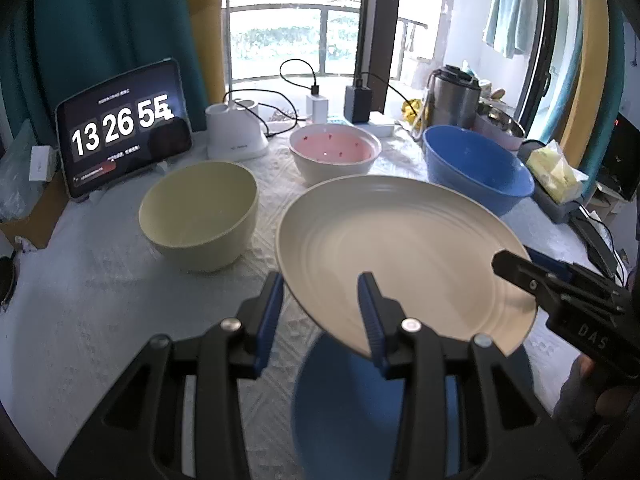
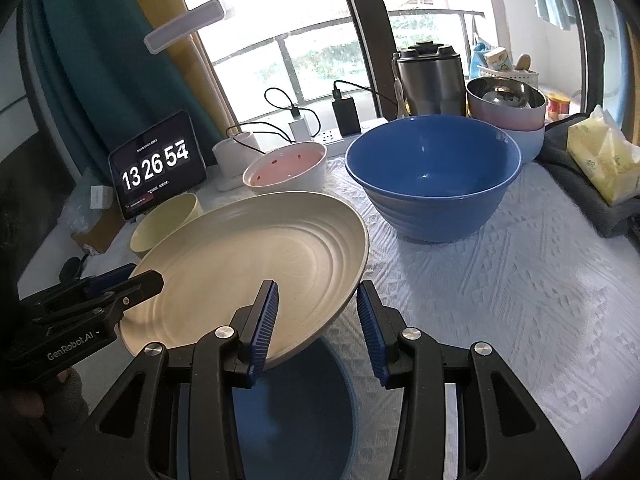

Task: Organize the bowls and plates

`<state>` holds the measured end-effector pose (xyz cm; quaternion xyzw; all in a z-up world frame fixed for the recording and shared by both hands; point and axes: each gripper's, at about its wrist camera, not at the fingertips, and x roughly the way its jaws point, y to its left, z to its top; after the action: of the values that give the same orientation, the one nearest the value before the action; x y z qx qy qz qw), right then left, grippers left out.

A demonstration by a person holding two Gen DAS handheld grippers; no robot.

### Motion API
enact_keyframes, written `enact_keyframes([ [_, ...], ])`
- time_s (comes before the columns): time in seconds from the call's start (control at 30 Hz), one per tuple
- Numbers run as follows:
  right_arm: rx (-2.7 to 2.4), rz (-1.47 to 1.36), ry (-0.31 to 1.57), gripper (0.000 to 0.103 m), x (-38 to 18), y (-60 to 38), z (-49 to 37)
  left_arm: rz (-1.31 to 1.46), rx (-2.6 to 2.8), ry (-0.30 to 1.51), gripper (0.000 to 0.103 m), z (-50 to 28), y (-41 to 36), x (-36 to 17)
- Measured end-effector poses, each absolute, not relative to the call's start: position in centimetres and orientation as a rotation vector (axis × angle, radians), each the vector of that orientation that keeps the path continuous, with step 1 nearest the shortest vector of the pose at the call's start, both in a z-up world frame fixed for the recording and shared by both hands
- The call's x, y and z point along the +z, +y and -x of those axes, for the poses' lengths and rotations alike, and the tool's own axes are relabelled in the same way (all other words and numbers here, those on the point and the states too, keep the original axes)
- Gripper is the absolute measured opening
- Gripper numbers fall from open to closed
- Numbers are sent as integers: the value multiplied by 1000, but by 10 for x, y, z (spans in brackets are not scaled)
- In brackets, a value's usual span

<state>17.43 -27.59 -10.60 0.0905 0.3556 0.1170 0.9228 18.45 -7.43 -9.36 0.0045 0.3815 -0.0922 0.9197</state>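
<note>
Three bowls [image 2: 434, 176] sit empty; both tools grip a cream plate [image 2: 256, 264].

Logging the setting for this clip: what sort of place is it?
Likely a home, a table by a balcony window: patterned tablecloth under bowls, towel hanging outside, tissue pack and kettle nearby.

plate [image 1: 400, 248]: you hold it tilted above the table [image 1: 100, 280], left gripper [image 1: 320, 300] on its near-left rim, right gripper [image 2: 318, 312] on its near-right rim
lower plate [image 2: 296, 408]: flat on the table, under the raised one
small bowl [image 1: 200, 216]: left of the plate
speckled bowl [image 1: 335, 152]: behind the plate, centre
large bowl [image 2: 434, 176]: right of the speckled bowl
tablet [image 1: 124, 128]: propped at the back left, behind the small bowl
kettle [image 2: 432, 80]: behind the large bowl
tissue pack [image 2: 604, 160]: far right edge
</note>
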Motion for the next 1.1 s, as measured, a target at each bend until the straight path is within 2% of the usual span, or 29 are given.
enact_keyframes([
  [1.1, 236, -172, 719, 44, -100, -265, -117, 3, -193, 768, 40, -128, -63, -90],
])
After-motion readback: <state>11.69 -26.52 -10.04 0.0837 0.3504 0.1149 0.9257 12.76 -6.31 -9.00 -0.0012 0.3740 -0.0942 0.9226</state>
